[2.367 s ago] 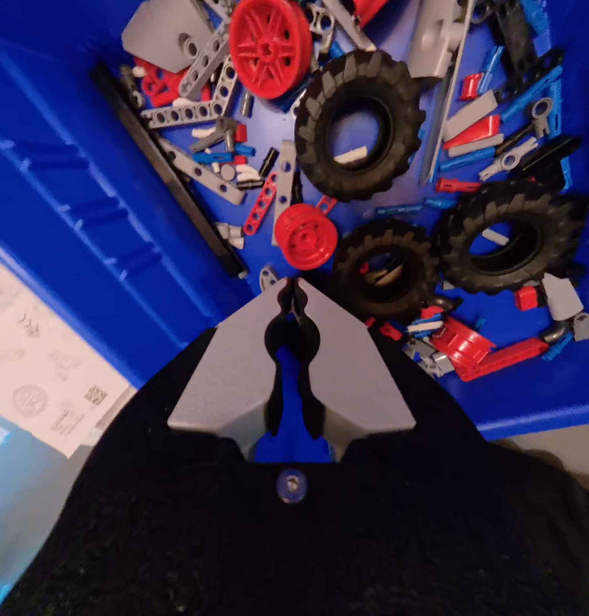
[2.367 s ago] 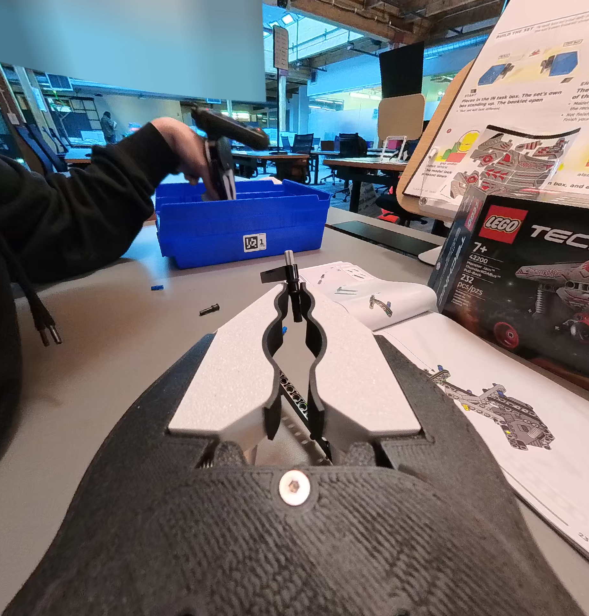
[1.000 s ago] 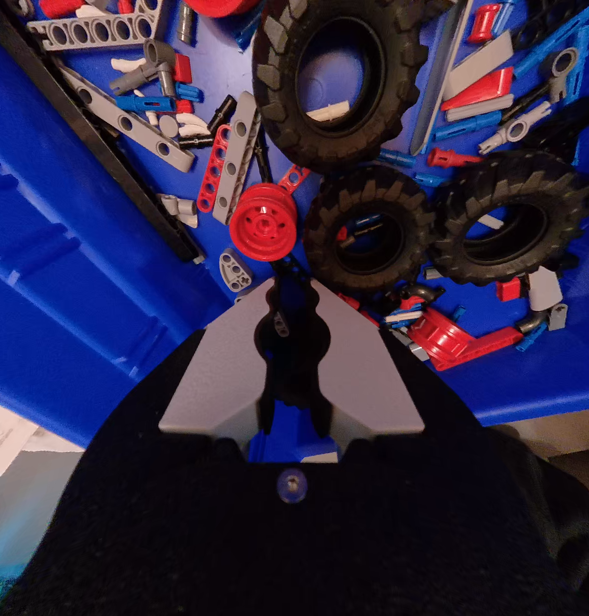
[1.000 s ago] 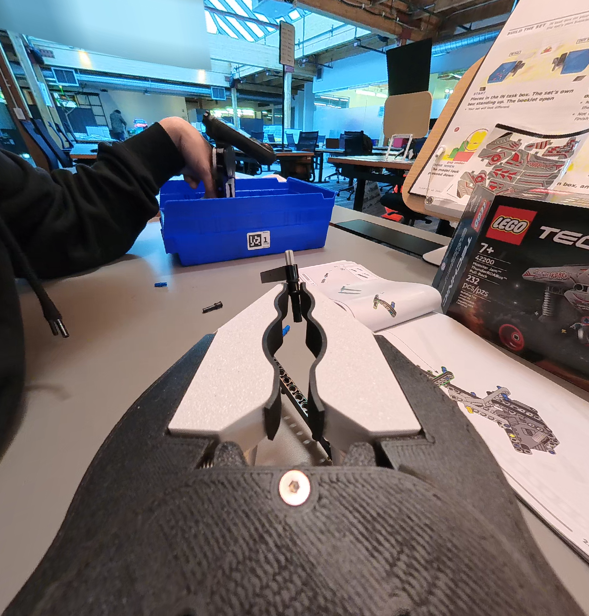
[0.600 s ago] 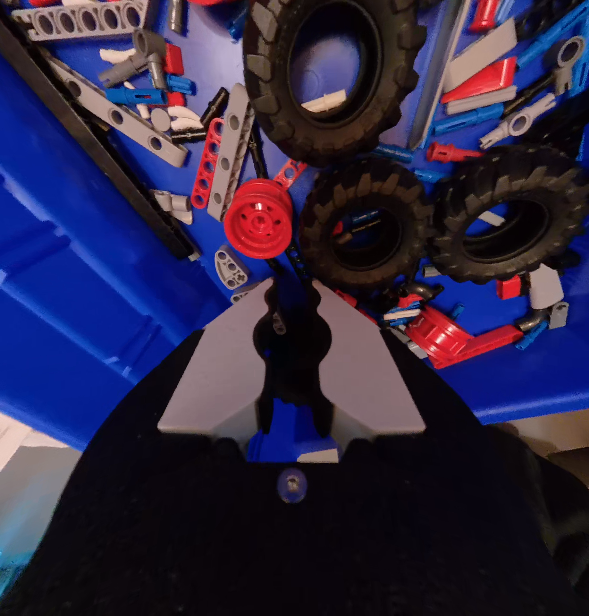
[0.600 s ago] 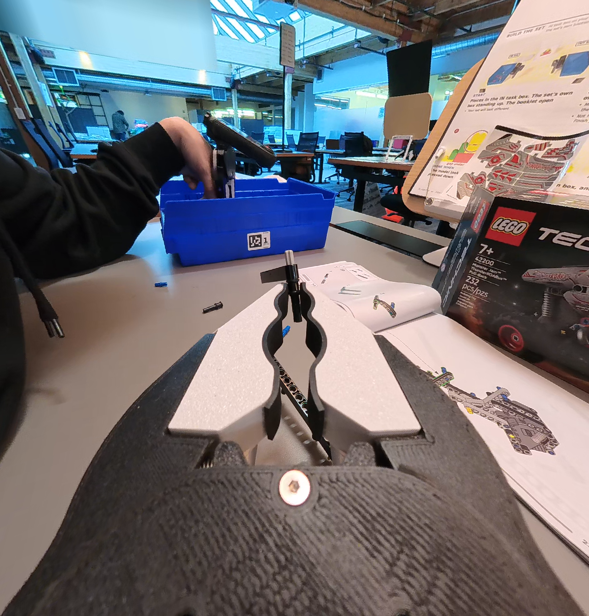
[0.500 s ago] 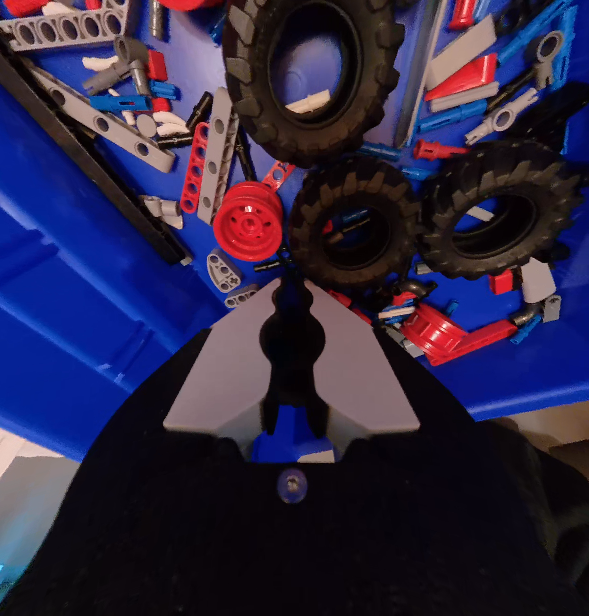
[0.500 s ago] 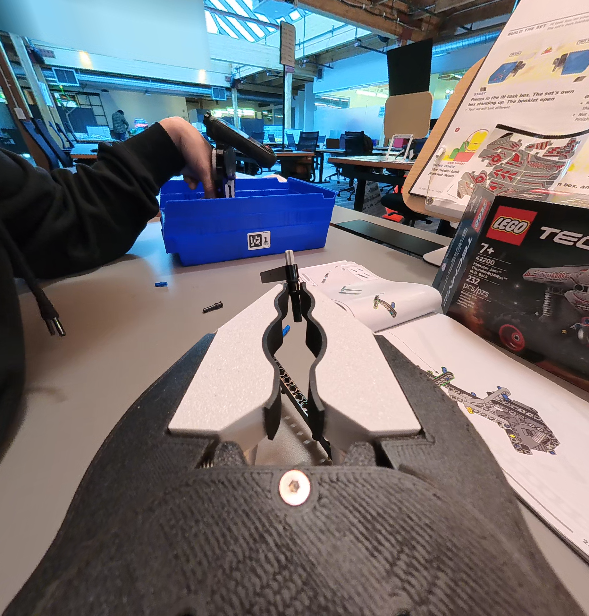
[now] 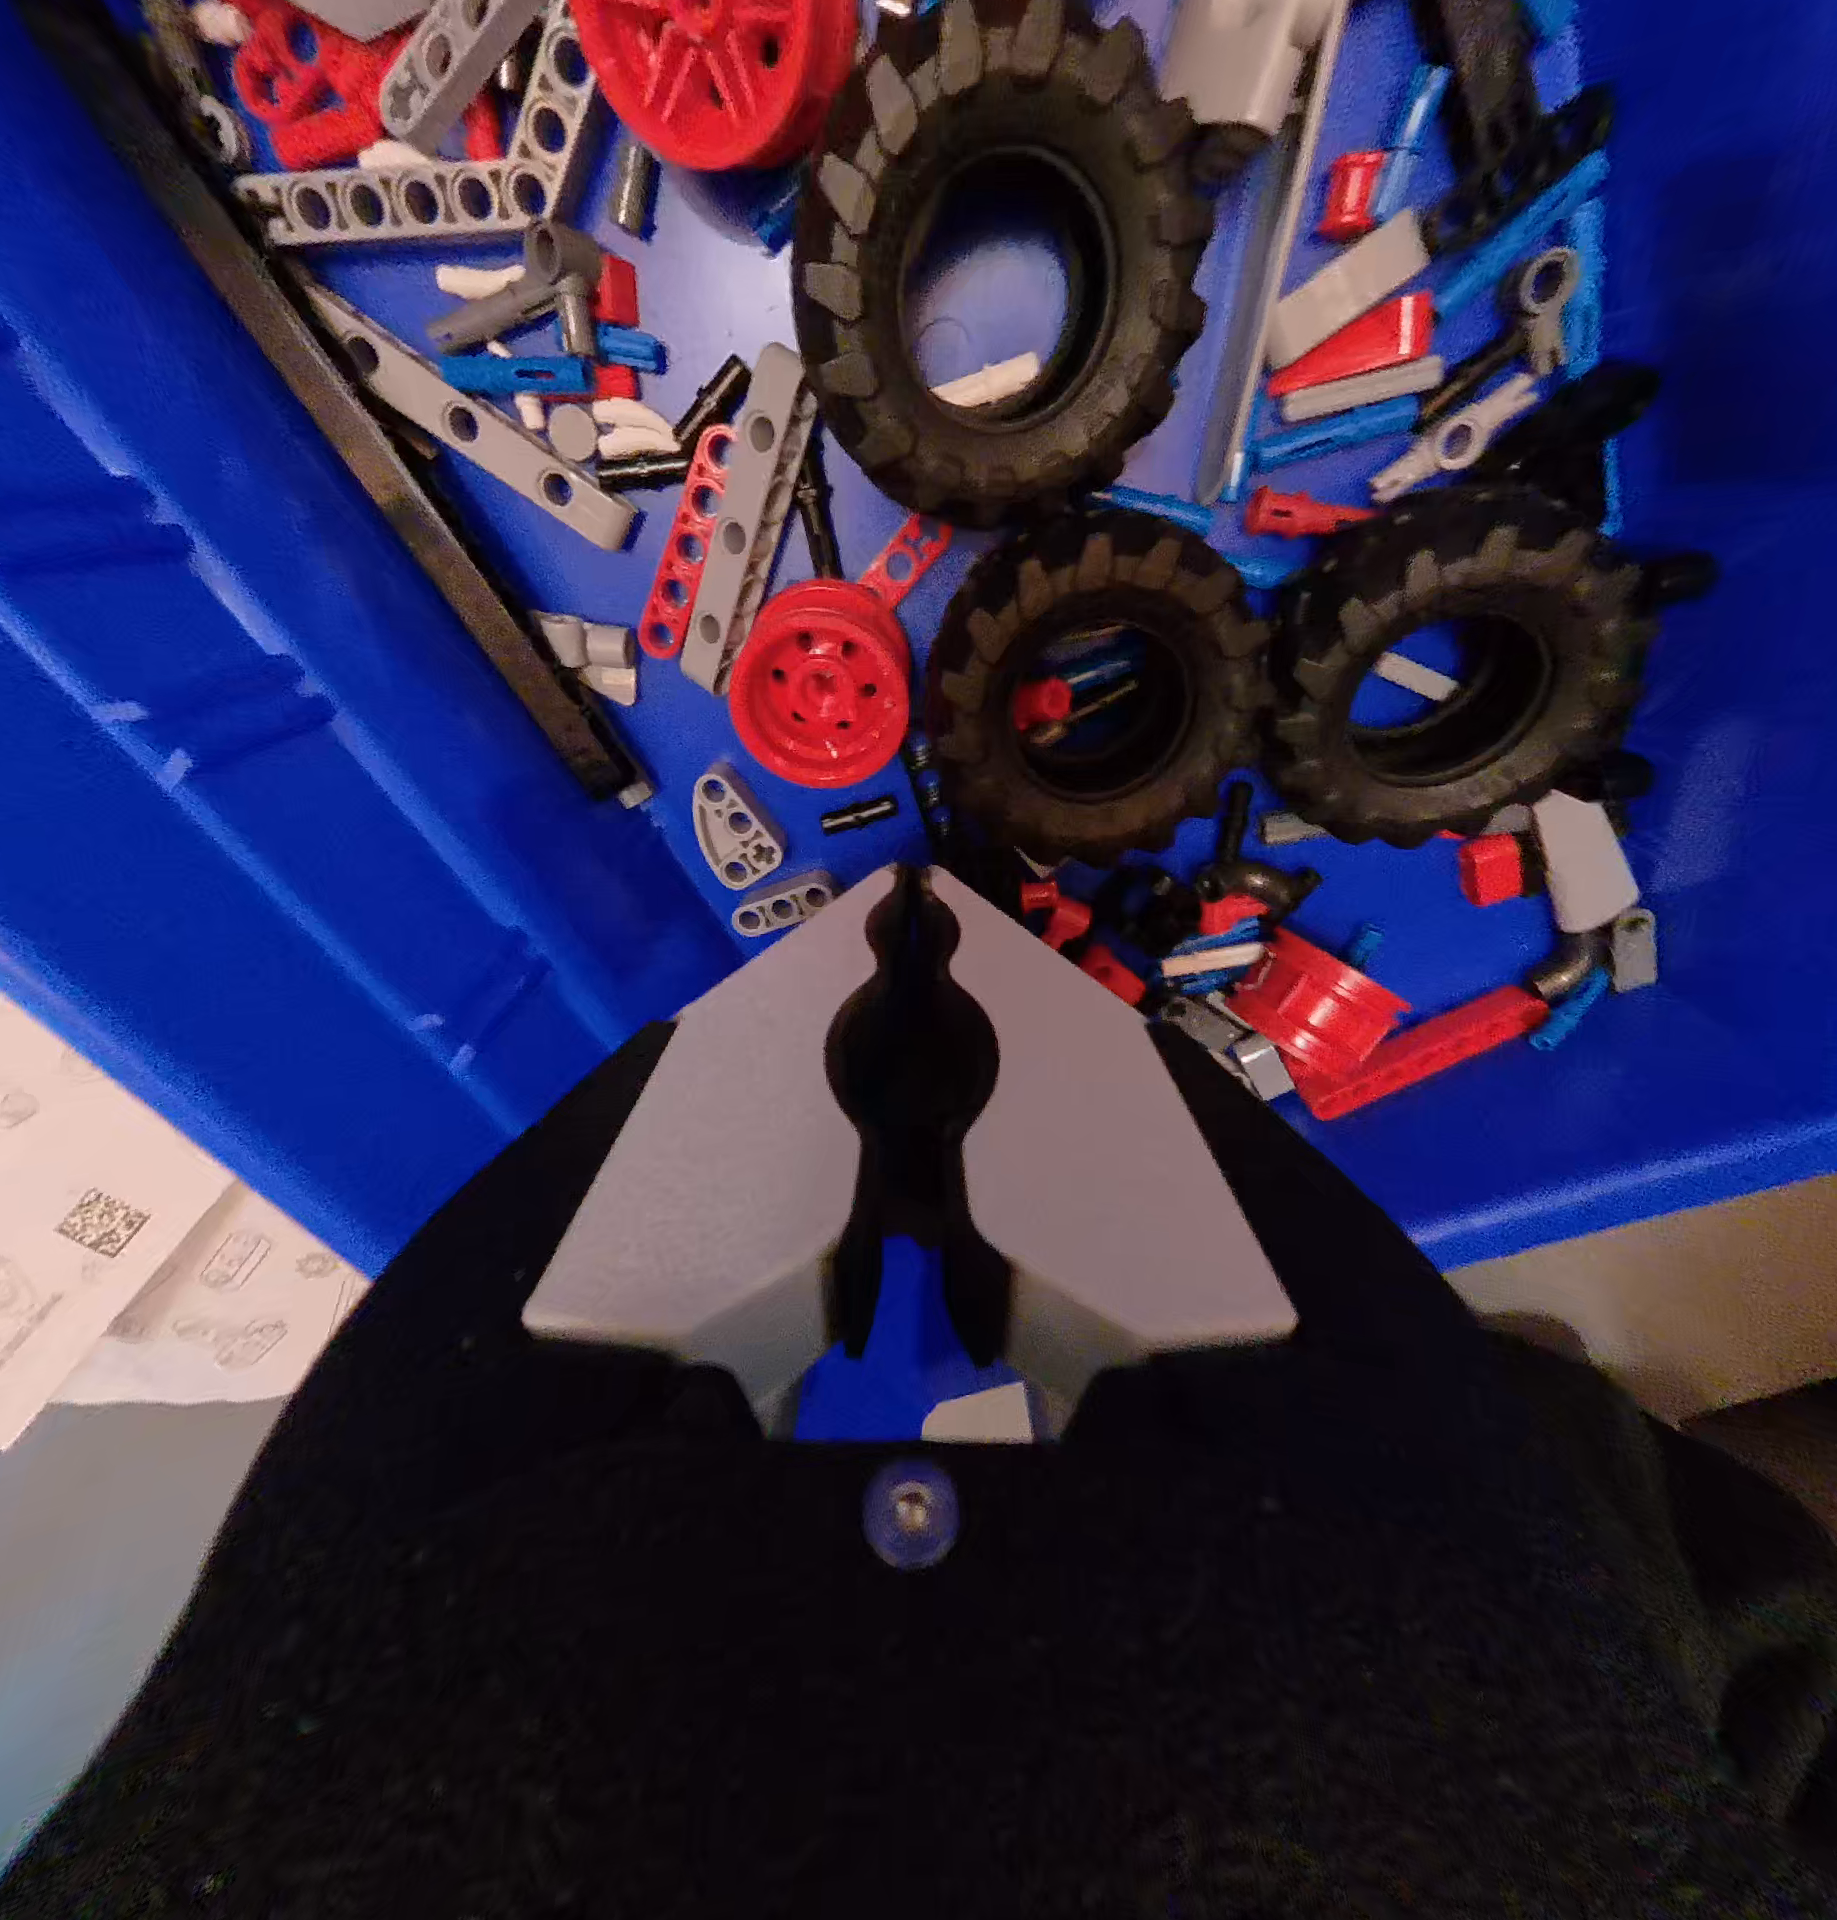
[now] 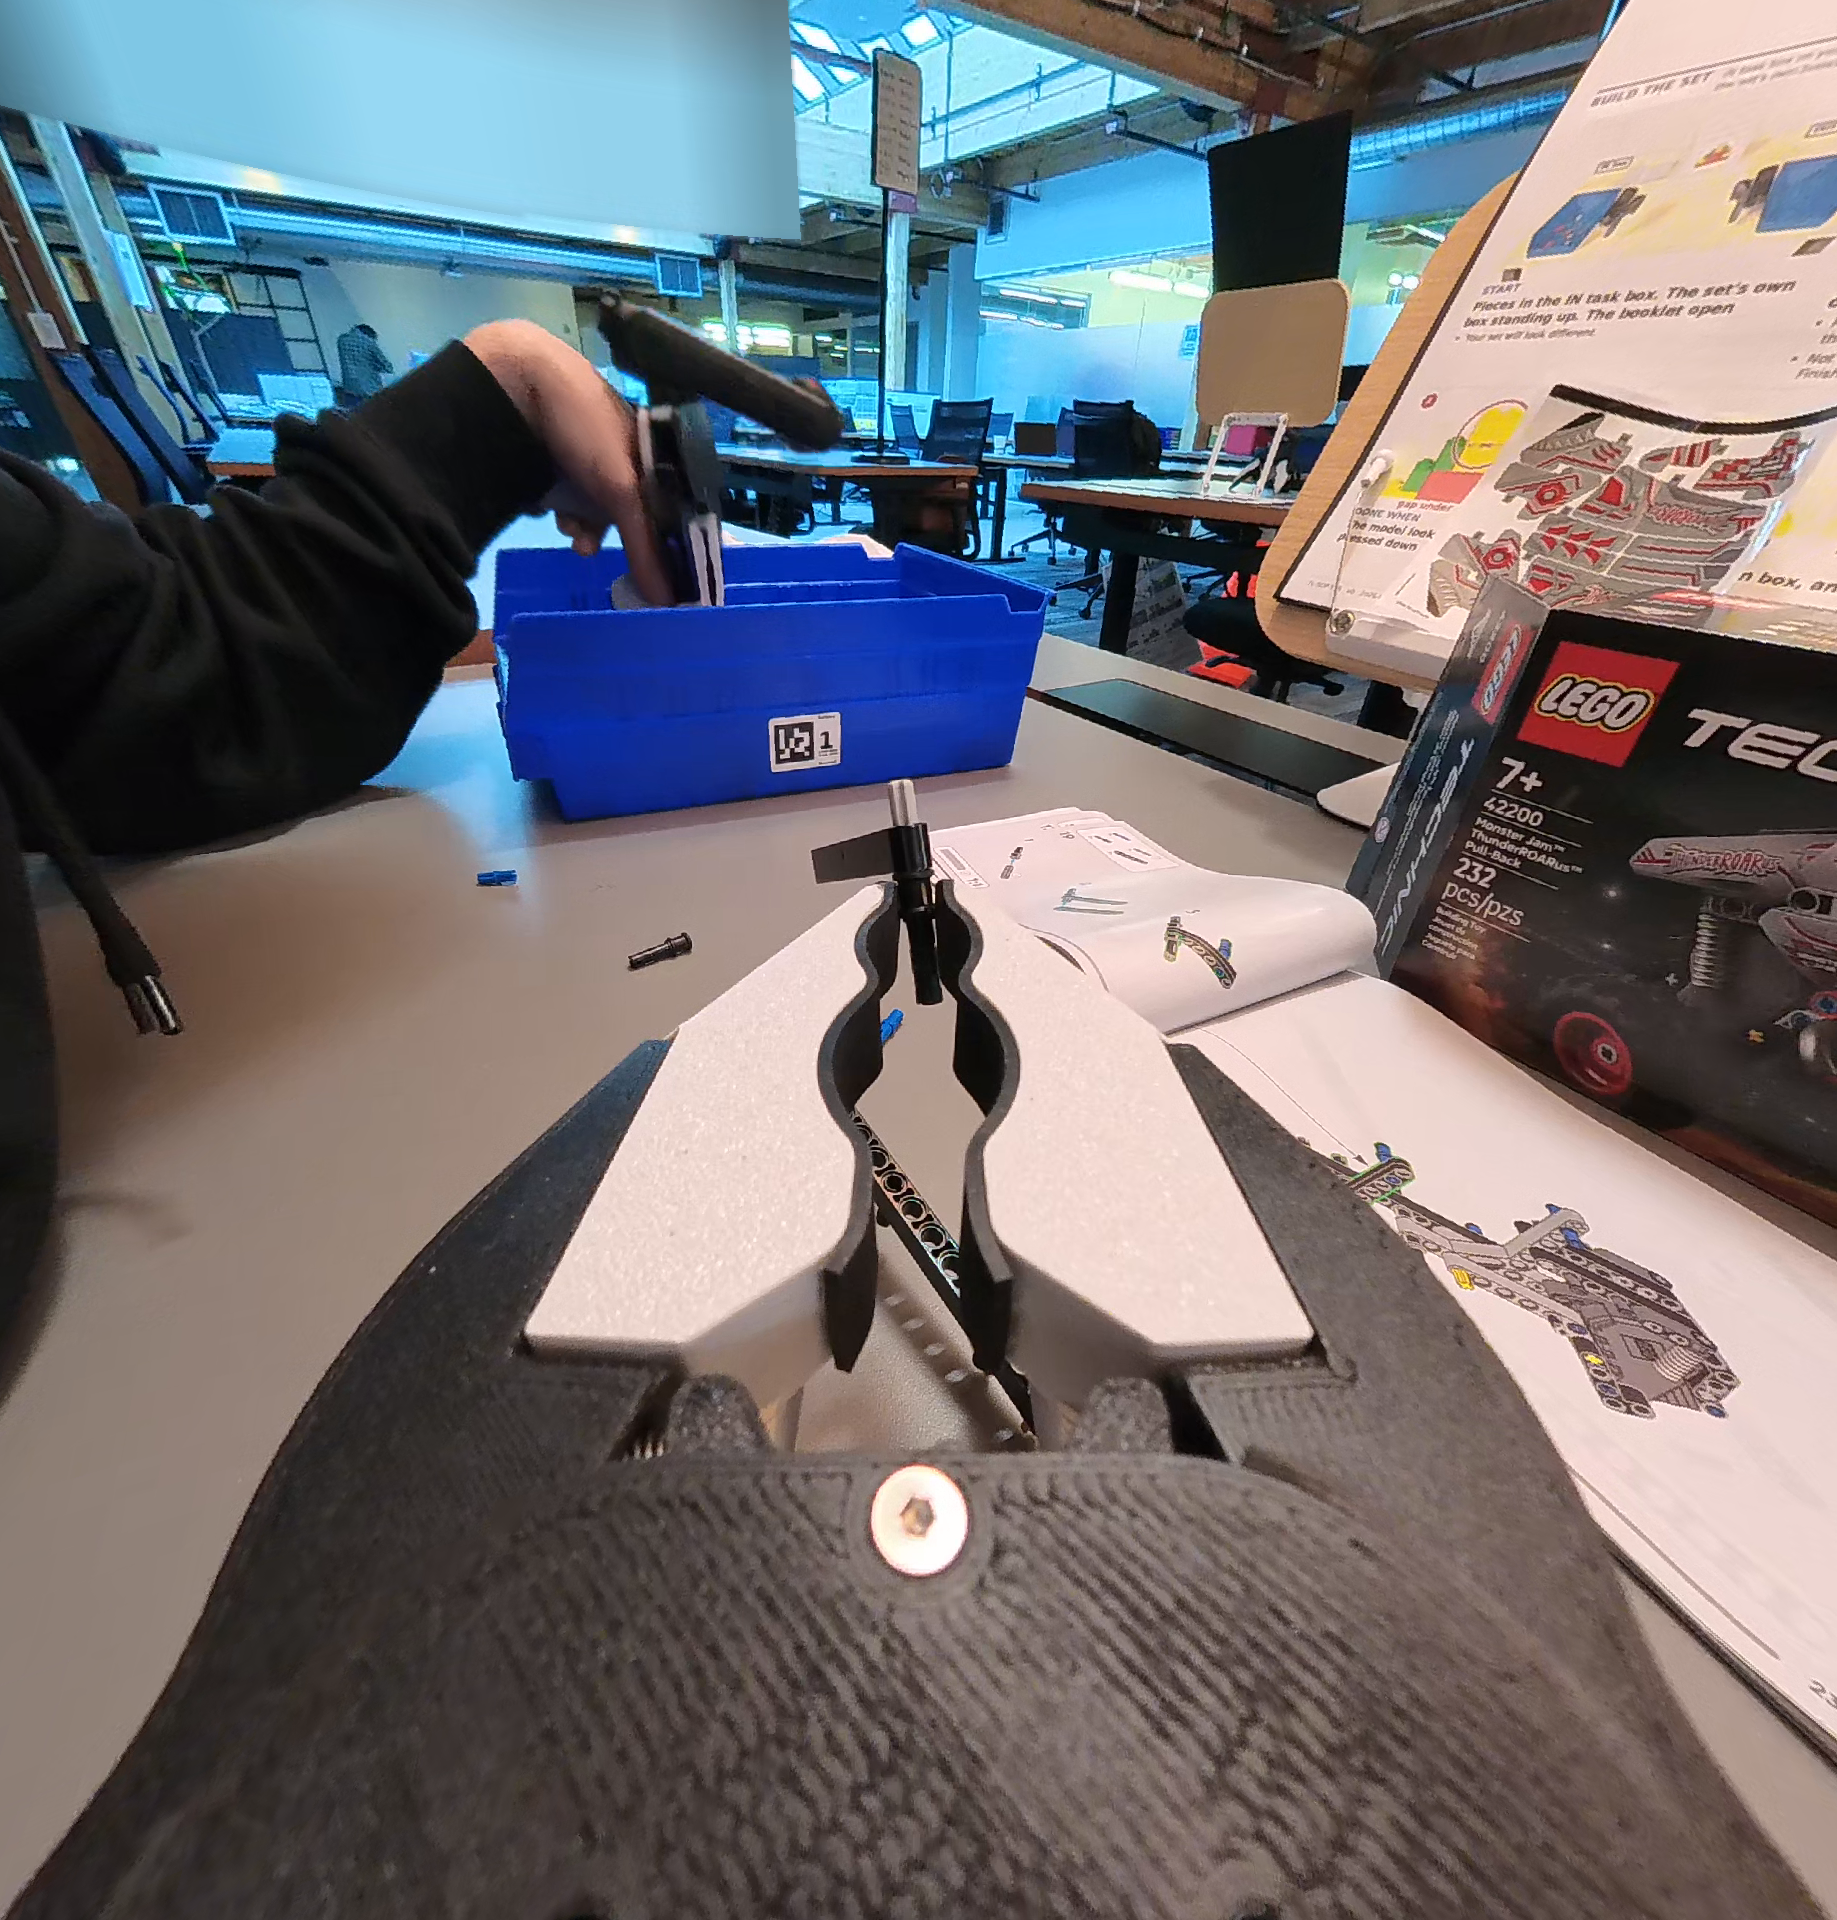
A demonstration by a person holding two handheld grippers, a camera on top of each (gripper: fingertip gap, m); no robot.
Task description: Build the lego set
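In the left wrist view we look down into the blue bin [image 9: 218, 727], which holds the loose lego pieces. Three black tyres [image 9: 1002, 260] lie in it, the largest at the top and two smaller ones side by side below it. A small red wheel hub [image 9: 818, 696] sits just left of the middle tyre [image 9: 1096, 686], and a large red wheel [image 9: 711, 73] lies at the top edge. Grey beams [image 9: 394, 203], a long black beam [image 9: 374, 457] along the bin's left wall, and small red, blue and grey parts are scattered around them. The left gripper [image 9: 912, 883] hangs above the bin floor with its tips drawn together; we cannot tell whether anything is pinched between them.

In the right wrist view the right gripper [image 10: 919, 914] is closed on a black pin assembly [image 10: 909, 883], upright, with a grey tip. A black pin [image 10: 659, 951] and a blue pin [image 10: 496, 878] lie on the grey table [image 10: 322, 1091]. The open instruction booklet [image 10: 1465, 1195] and the lego box [image 10: 1641, 873] are to the right.
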